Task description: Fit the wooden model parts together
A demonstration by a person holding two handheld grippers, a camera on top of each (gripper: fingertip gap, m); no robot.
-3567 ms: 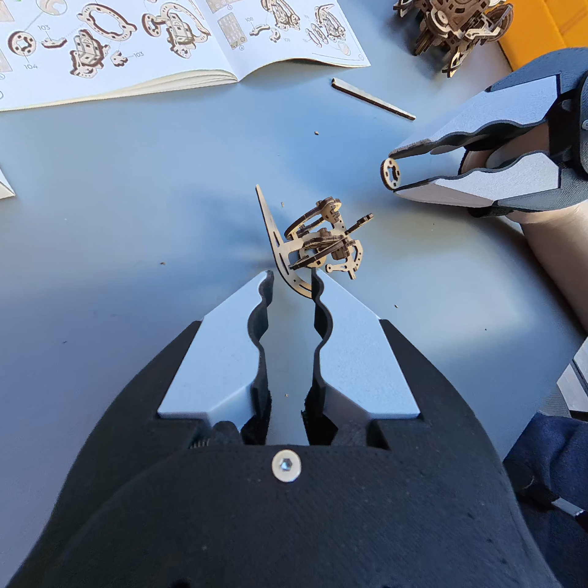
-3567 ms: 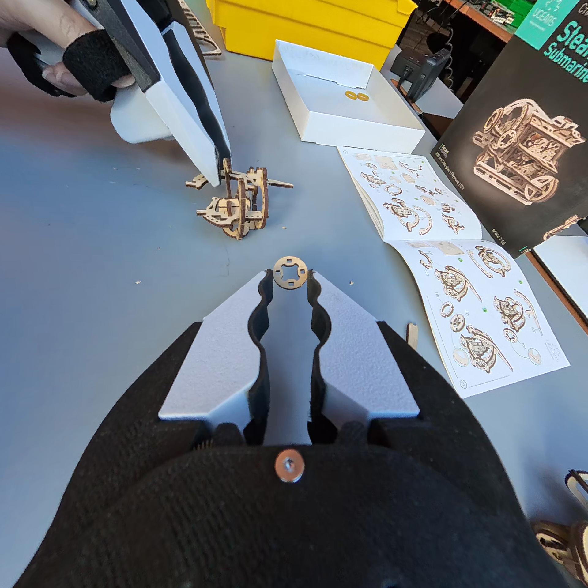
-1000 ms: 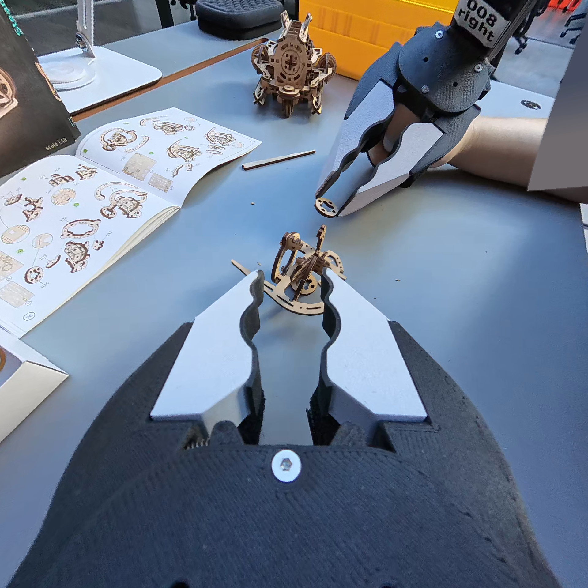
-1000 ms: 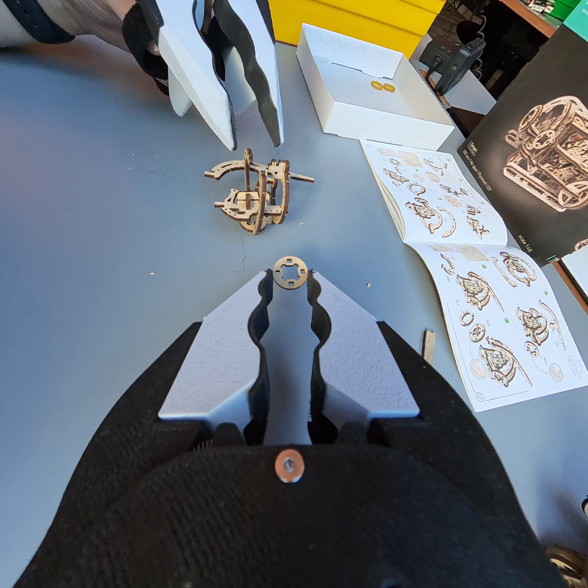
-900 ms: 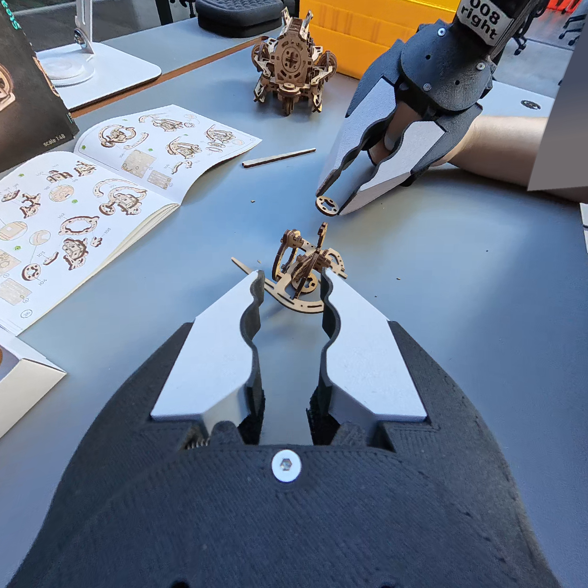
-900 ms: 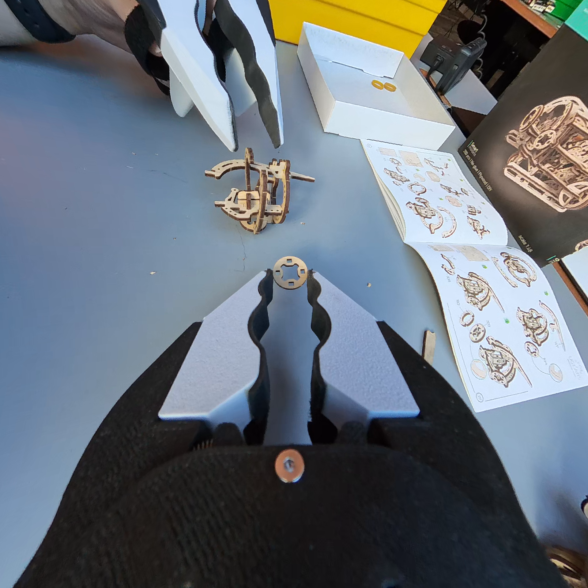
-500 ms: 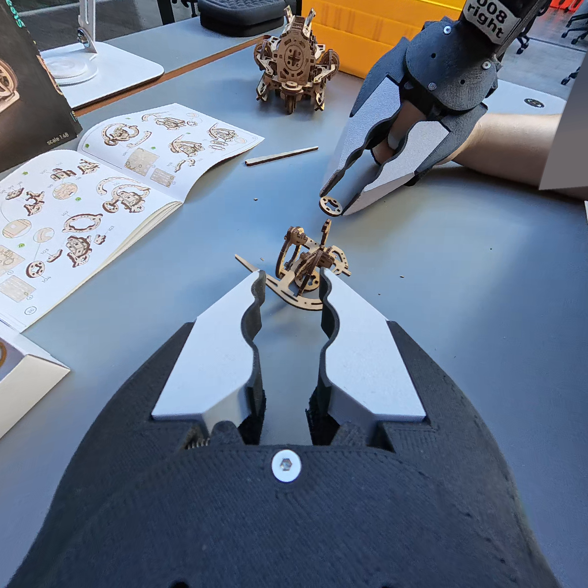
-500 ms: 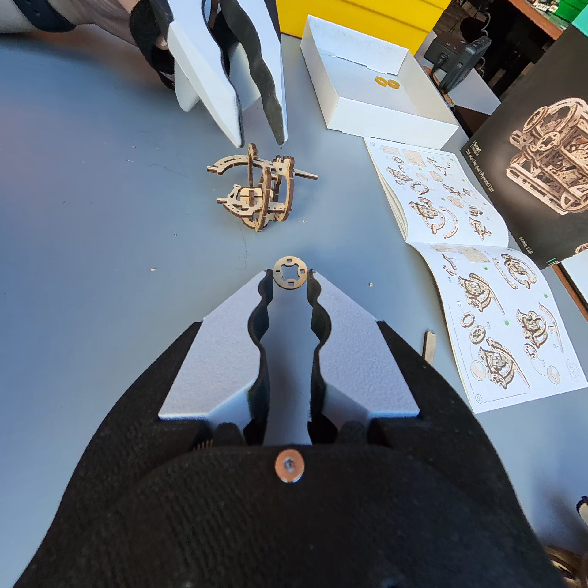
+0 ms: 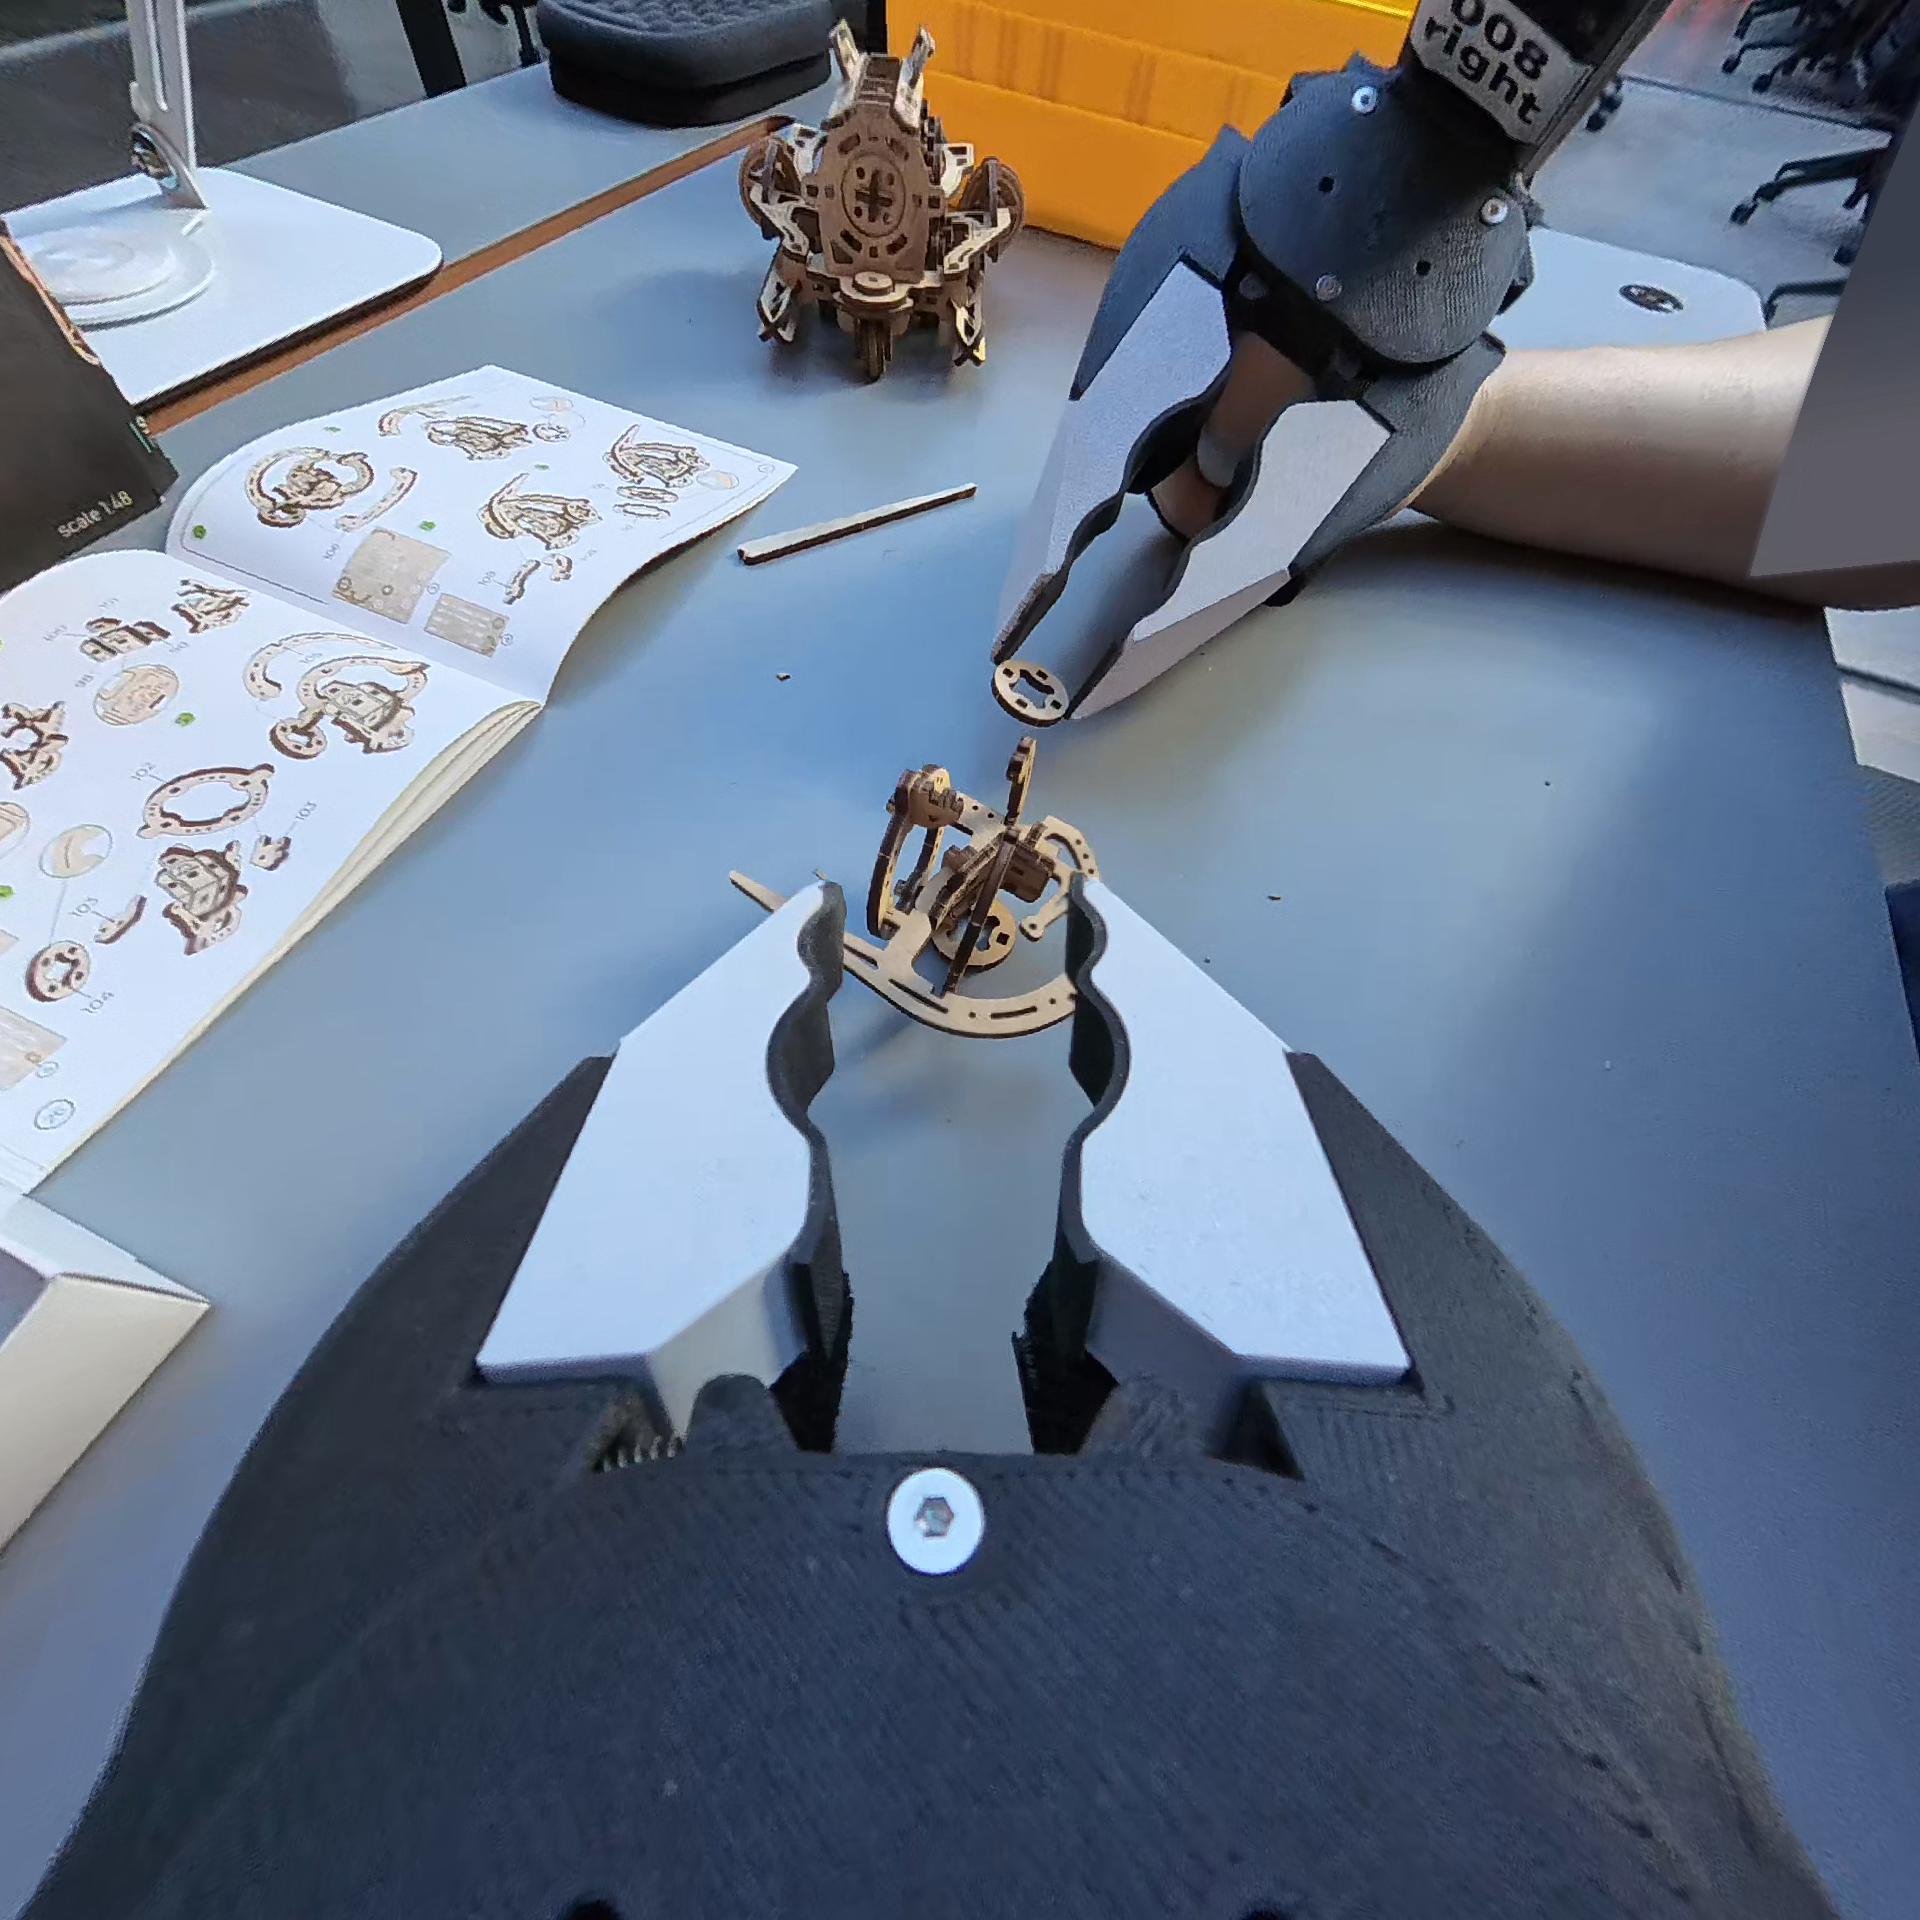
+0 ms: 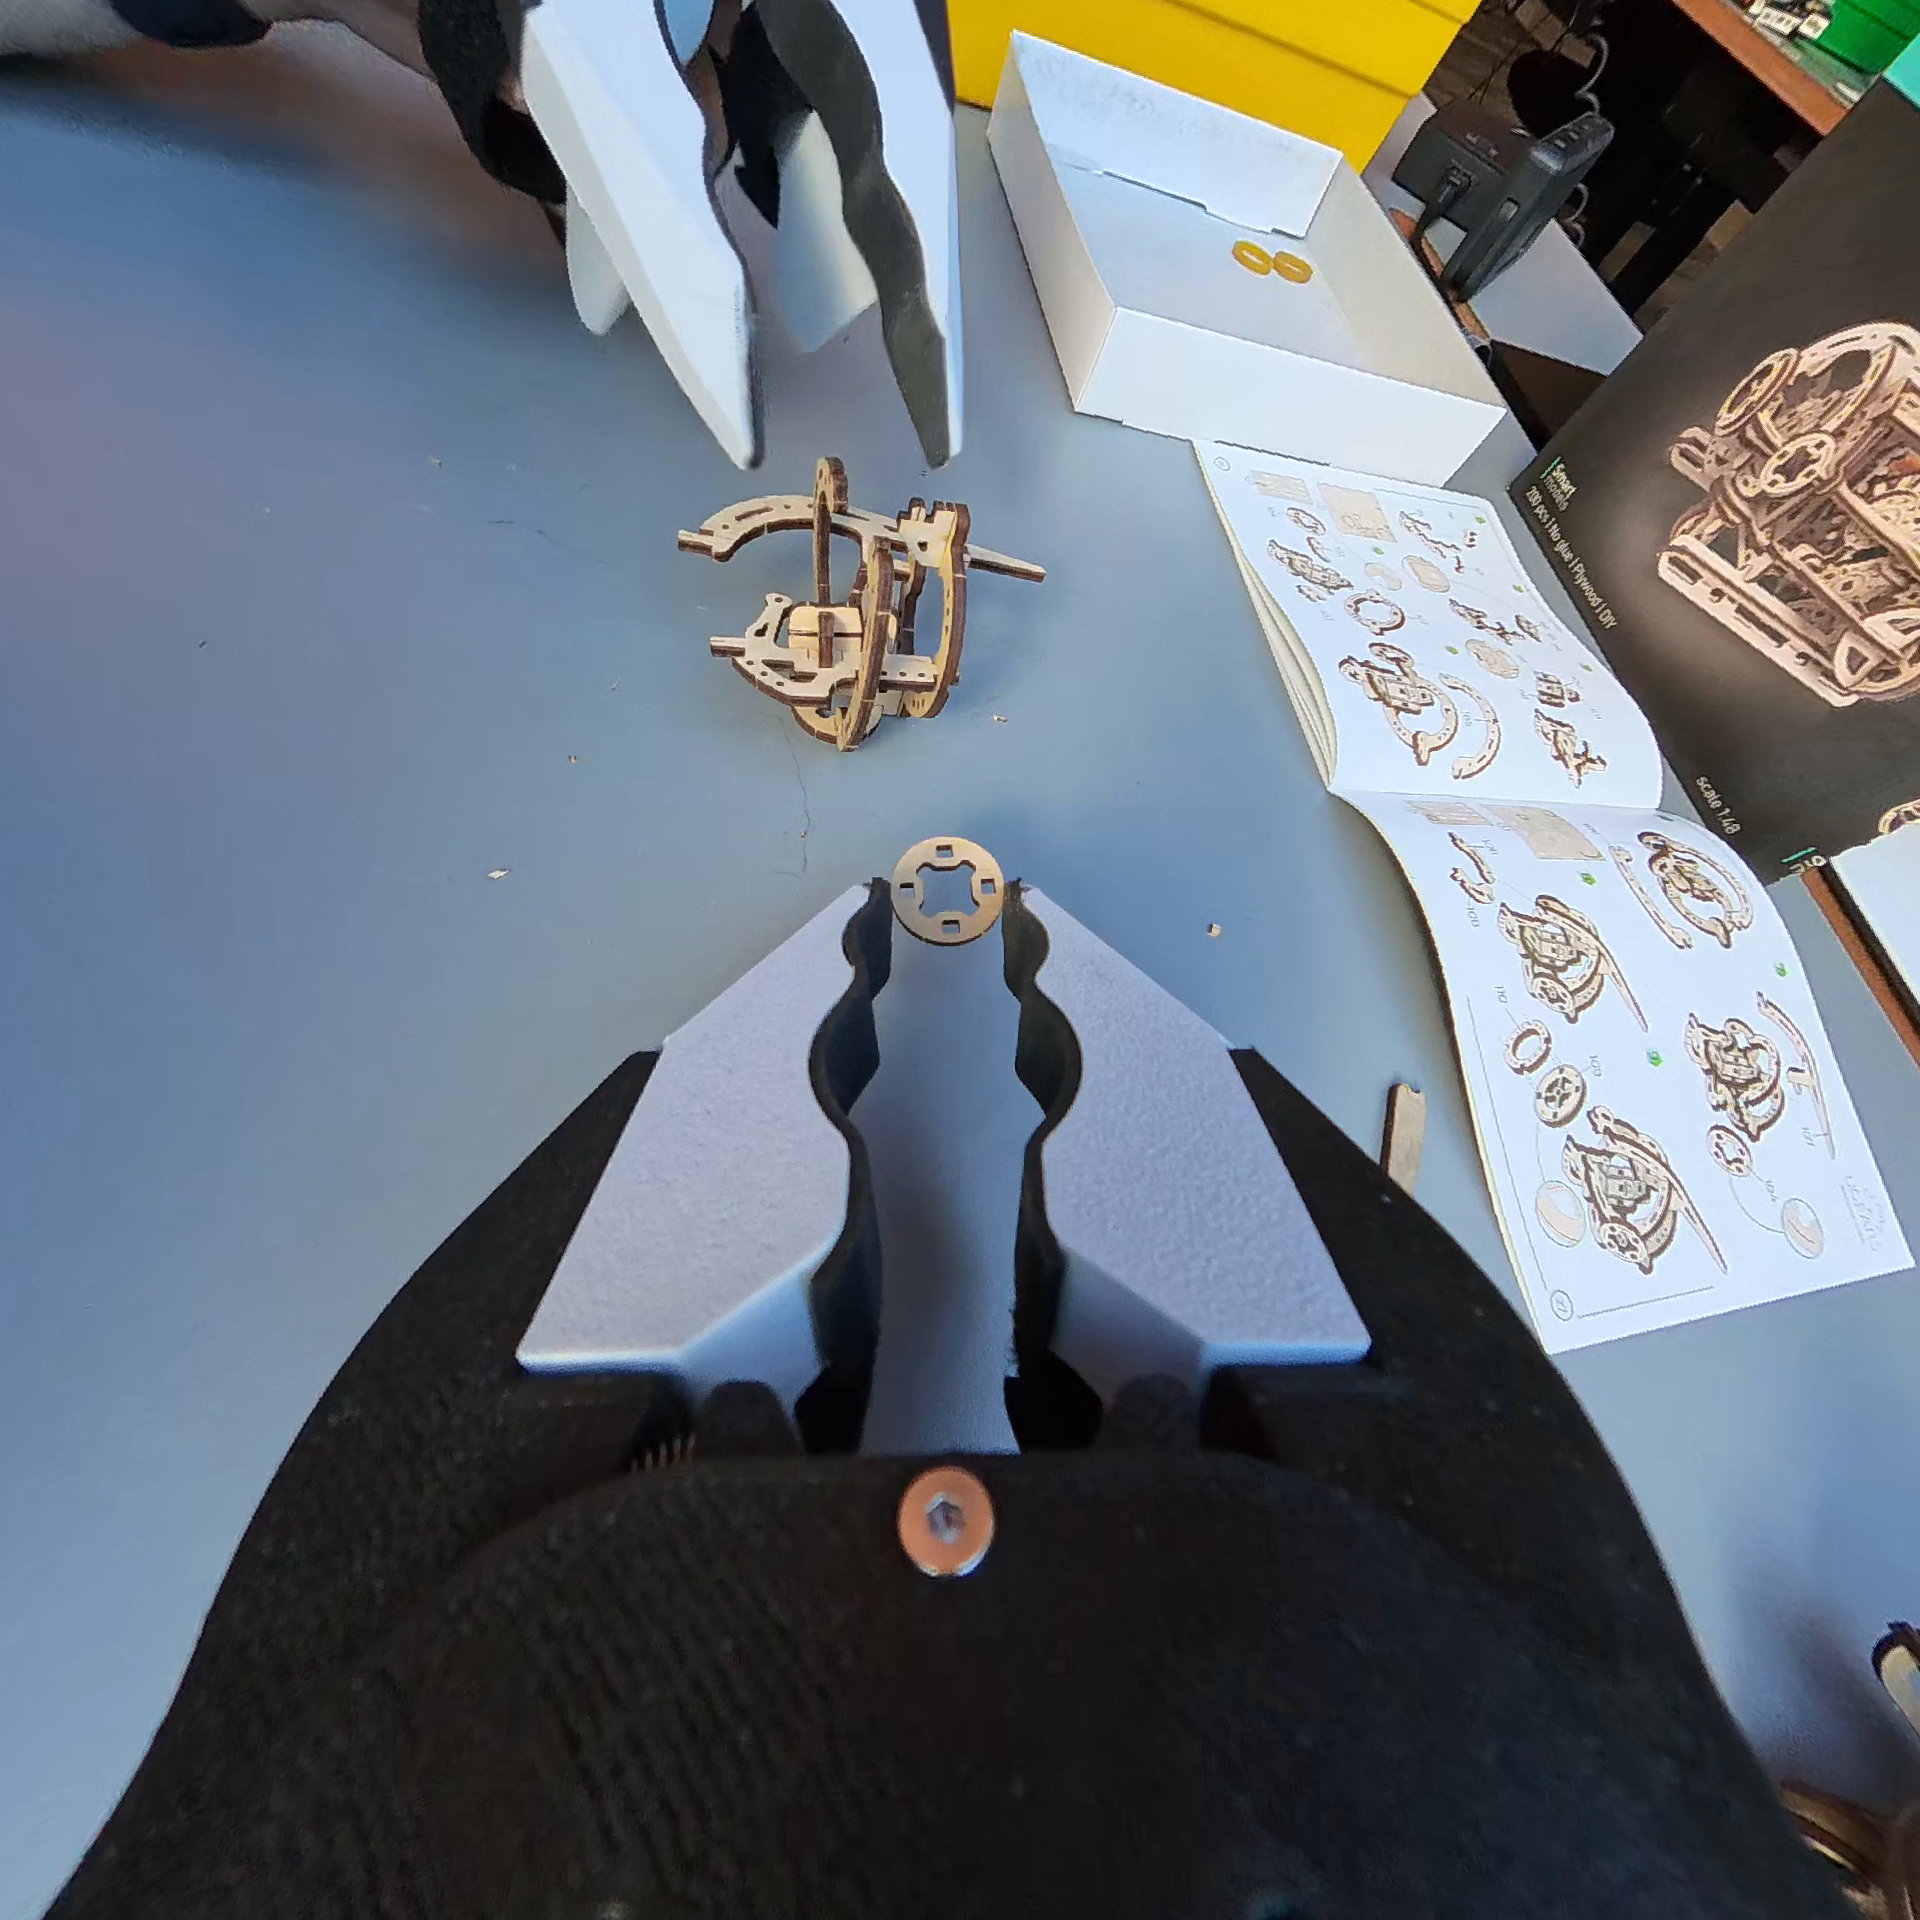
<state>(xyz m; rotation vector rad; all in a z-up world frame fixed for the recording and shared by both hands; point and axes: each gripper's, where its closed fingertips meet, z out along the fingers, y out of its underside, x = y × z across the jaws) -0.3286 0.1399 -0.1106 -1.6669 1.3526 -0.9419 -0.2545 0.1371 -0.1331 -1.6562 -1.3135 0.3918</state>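
One half-built model [image 10: 847, 613] sits on the grey table [image 10: 260, 727], resting free between the two grippers. Left gripper [image 9: 951, 914] hangs just over it, fingers spread wide, holding nothing. Right gripper [image 10: 948, 902] pinches one small ring [image 10: 948, 891] at its tips, near the model but not touching it. One open booklet [image 10: 1538, 862], one white box [image 10: 1226, 343] with two yellow rings [image 10: 1271, 262] inside, one finished model [image 9: 878, 197], one loose stick [image 9: 857, 525].

1. A grey table [image 9: 1455, 1039] carries everything.
2. On it lie a wooden sub-assembly [image 10: 842, 613], an open instruction booklet [image 10: 1538, 935], a white box [image 10: 1278, 384], a wooden strip [image 9: 857, 525] and a finished wooden model [image 9: 878, 208].
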